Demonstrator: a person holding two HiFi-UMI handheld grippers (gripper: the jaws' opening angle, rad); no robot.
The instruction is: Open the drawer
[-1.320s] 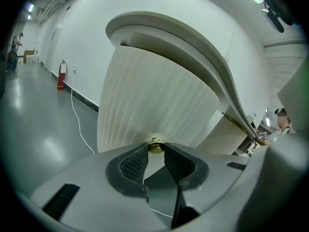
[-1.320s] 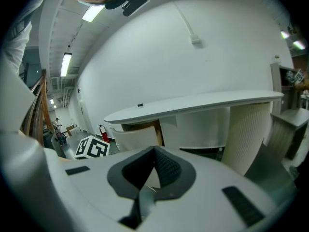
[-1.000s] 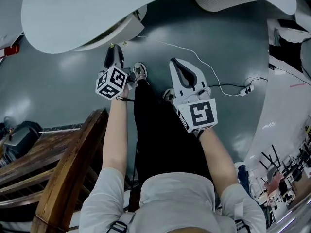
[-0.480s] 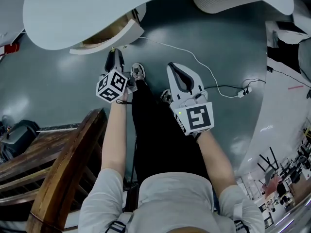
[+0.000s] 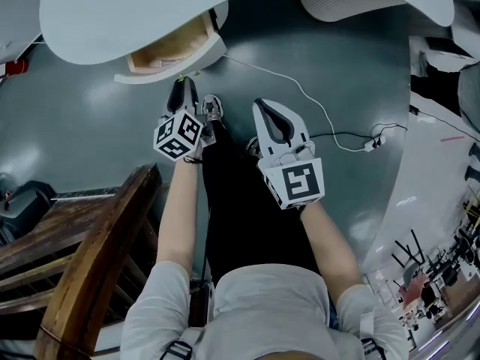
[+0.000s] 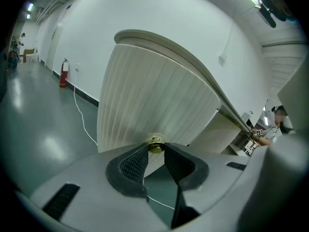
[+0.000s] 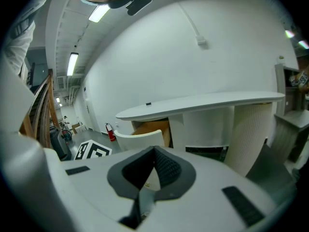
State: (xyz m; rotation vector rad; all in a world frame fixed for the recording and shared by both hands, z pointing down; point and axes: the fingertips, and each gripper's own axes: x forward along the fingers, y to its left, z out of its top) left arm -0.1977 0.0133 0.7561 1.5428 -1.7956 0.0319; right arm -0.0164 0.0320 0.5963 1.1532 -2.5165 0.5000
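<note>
glossy grey floor (image 5: 75, 126) below; left gripper (image 6: 155, 150) clamps the small brass knob (image 6: 155, 145) – the natural hold – of a white ribbed curved drawer (image 6: 145, 100), likely light, stiff.

A white cable (image 5: 298, 87) runs across the grey floor (image 5: 90, 126) ahead and to the right of the right claw (image 5: 268, 107), and a wooden railing (image 5: 97, 253) stands behind and left of the left claw (image 5: 181, 83).

White drawer (image 5: 169, 70) with tan wooden inside, brass knob (image 6: 155, 147), grey-green floor (image 5: 90, 141).
</note>
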